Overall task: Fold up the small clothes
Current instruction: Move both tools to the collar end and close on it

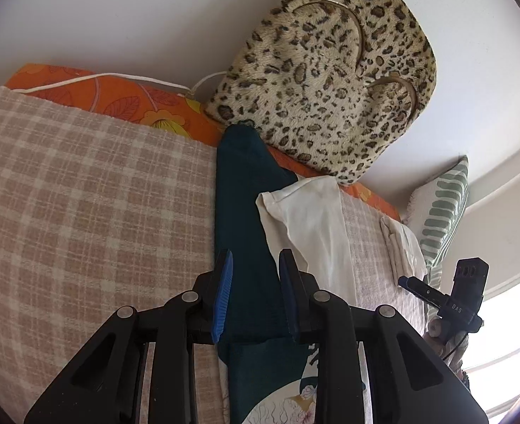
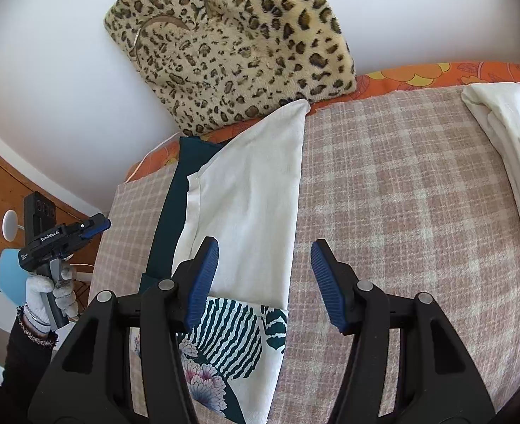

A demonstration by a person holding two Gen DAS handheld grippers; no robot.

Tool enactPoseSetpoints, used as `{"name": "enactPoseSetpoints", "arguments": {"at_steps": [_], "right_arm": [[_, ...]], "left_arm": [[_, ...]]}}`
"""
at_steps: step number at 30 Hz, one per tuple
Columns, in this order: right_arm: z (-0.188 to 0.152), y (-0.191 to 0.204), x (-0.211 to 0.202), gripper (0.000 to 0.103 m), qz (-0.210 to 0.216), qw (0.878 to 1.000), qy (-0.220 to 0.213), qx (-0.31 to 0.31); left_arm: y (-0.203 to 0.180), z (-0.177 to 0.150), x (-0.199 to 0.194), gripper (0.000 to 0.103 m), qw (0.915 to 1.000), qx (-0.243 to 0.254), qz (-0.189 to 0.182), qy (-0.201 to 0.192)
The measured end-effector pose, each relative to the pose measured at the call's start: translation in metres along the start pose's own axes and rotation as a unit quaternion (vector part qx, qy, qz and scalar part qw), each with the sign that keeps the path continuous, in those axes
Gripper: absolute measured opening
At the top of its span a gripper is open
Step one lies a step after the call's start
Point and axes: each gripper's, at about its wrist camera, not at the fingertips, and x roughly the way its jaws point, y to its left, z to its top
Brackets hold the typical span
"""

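We see one printed garment (image 2: 246, 233), teal with its white inside showing, lying on the bed's checked blanket (image 2: 401, 183), its long axis running away from us toward one leopard cushion (image 2: 231, 46). Our right claw (image 2: 265, 286) hangs spread over its near end, nearer than our left claw (image 1: 254, 296), part-spread and pinching nothing. One folded white cloth (image 2: 507, 148) lies well apart.

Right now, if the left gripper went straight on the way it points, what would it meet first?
Most likely the dark green cloth: it lies between and ahead of the left gripper fingers, on the checked blanket. Depth is hard to judge, but nothing else shows in the way.
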Motion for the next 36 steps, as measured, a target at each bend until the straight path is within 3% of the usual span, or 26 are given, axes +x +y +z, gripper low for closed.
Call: {"name": "enactPoseSetpoints", "arguments": {"at_steps": [3, 7, 11, 18, 22, 31, 36], "right_arm": [[0.020, -0.007, 0.024, 0.059, -0.005, 1.000, 0.009, -0.002], [0.043, -0.018, 0.053, 0.059, -0.012, 1.000, 0.015, -0.004], [0.061, -0.033, 0.081, 0.059, -0.008, 1.000, 0.022, 0.011], [0.086, -0.040, 0.113, 0.059, 0.003, 1.000, 0.021, 0.008], [0.100, -0.043, 0.129, 0.059, 0.006, 1.000, 0.021, 0.004], [0.119, -0.046, 0.166, 0.059, 0.005, 1.000, 0.026, -0.005], [0.128, -0.047, 0.170, 0.059, 0.020, 1.000, 0.016, 0.011]], "left_arm": [[0.005, 0.021, 0.021, 0.033, 1.0000, -0.001, 0.000, 0.007], [0.008, 0.038, 0.052, 0.033, 0.9996, 0.013, 0.004, 0.024], [0.022, 0.050, 0.085, 0.033, 0.9993, -0.008, -0.003, 0.037], [0.032, 0.070, 0.128, 0.033, 0.9994, -0.004, 0.012, 0.033], [0.034, 0.091, 0.140, 0.044, 0.9998, -0.007, -0.002, 0.019], [0.030, 0.108, 0.155, 0.044, 1.0000, 0.007, 0.002, 0.001], [0.033, 0.108, 0.153, 0.033, 0.9998, 0.013, 0.008, -0.016]]}}
